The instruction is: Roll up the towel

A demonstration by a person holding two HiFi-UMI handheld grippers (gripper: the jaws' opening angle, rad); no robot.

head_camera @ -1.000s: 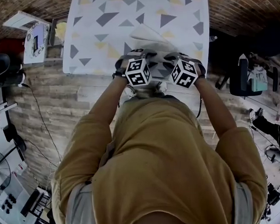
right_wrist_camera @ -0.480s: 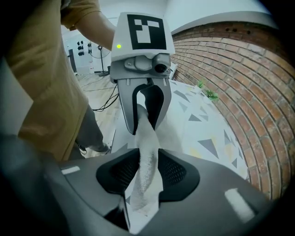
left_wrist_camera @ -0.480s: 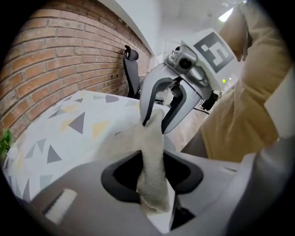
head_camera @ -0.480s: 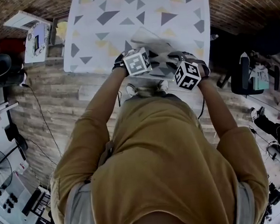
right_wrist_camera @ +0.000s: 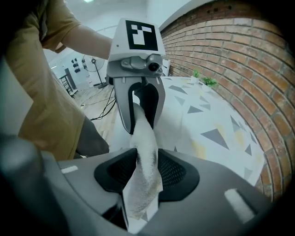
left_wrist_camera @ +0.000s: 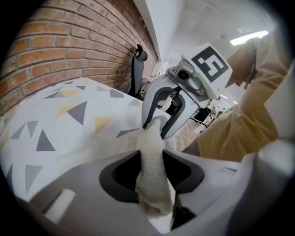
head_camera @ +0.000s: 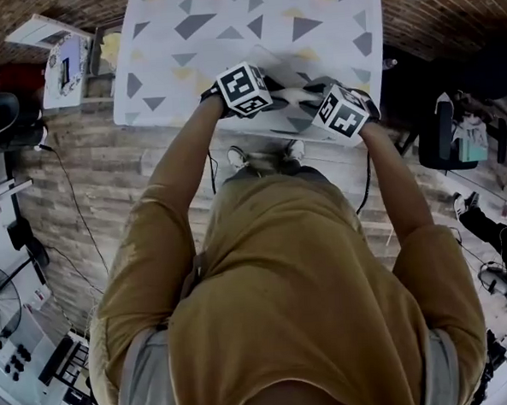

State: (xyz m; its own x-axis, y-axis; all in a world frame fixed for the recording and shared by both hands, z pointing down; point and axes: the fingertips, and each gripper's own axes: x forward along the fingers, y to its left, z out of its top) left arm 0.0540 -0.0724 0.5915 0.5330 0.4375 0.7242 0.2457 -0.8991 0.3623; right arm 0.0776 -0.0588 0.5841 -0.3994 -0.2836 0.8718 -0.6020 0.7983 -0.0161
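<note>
Left gripper view: your left gripper (left_wrist_camera: 152, 174) clamps the towel (left_wrist_camera: 149, 140) at the desk's (left_wrist_camera: 64, 117) near edge; your right gripper (right_wrist_camera: 146, 173), jaws just easing wider, pinches it too. It's soft and limp, so hold the corners.

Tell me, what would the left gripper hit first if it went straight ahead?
Probably the right gripper, straight ahead along the towel stretched between them. The left gripper pinches one end; the right one's jaws, just opening a little, have the other end between them.
</note>
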